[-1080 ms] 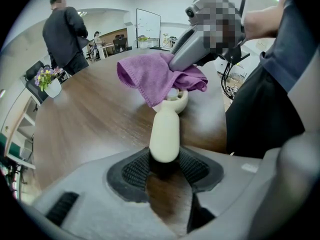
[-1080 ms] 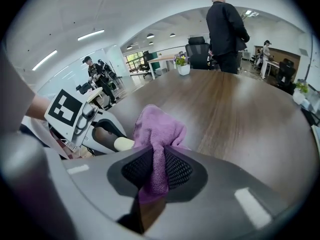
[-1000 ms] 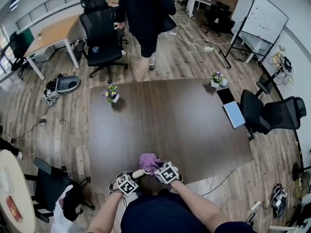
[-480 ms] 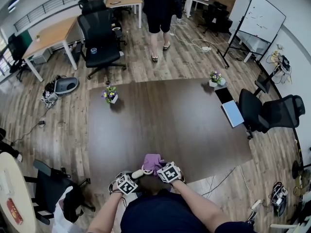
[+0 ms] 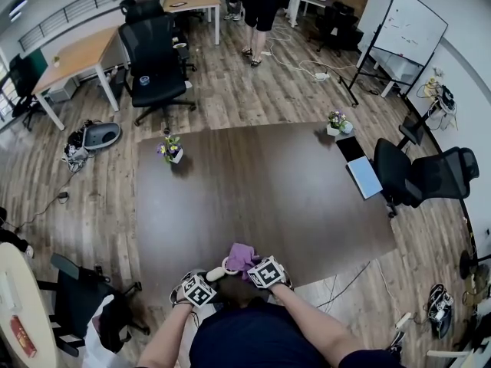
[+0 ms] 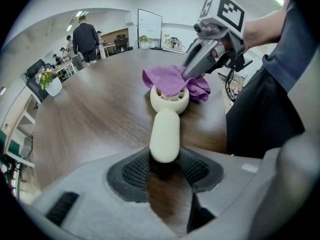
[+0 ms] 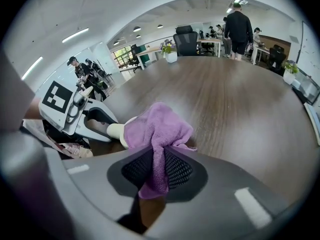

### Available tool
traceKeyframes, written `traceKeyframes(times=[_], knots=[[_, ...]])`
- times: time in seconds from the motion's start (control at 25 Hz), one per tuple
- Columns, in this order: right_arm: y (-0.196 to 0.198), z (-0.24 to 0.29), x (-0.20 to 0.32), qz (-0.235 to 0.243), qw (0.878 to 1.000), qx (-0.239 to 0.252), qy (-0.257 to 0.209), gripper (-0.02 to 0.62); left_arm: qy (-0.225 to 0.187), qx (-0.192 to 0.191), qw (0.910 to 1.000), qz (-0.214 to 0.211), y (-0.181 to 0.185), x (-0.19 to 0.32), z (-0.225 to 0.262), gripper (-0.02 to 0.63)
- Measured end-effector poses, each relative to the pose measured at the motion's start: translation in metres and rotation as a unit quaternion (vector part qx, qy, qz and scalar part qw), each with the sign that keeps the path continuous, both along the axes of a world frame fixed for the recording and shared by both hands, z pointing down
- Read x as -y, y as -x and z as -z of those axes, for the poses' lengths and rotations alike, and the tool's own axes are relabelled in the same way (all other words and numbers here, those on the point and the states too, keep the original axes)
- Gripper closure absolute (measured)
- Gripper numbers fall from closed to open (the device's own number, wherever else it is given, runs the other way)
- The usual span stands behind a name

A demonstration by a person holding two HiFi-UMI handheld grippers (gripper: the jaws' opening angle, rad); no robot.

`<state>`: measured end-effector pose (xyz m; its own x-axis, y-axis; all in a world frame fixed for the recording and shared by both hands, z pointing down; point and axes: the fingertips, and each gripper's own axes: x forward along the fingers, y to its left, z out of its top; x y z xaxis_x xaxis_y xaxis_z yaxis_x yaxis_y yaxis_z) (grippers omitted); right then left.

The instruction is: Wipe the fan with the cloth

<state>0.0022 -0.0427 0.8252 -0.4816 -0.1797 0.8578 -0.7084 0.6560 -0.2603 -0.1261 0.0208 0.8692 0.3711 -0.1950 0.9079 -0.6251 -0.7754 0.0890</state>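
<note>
A small cream hand-held fan lies over the dark table's near edge, its round head pointing away. My left gripper is shut on the fan's handle. A purple cloth is draped over the fan's head. My right gripper is shut on that cloth, pressing it down onto the fan. In the head view the cloth shows between the left gripper and the right gripper, with the fan partly hidden under it.
The dark wooden table carries a flower pot at its far left and another at its far right, with a laptop on the right edge. Office chairs and a person stand beyond.
My right gripper and the cloth have shifted a little along the fan's head, and its marker cube has rolled slightly. The left gripper has stayed put. The person beyond the table has walked farther away.
</note>
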Motion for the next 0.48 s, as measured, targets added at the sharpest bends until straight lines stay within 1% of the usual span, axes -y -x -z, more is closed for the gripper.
traceKeyframes(times=[0.2,0.48], knots=[[-0.001,-0.005,-0.016,0.004,1.000,-0.002,0.023,0.520,0.000,-0.001,1.0000,0.000,0.000,0.000,0.001,0.420],[0.001,-0.006,-0.024,0.004,1.000,0.001,0.029,0.520,0.004,-0.005,1.0000,0.000,-0.002,-0.001,0.002,0.420]])
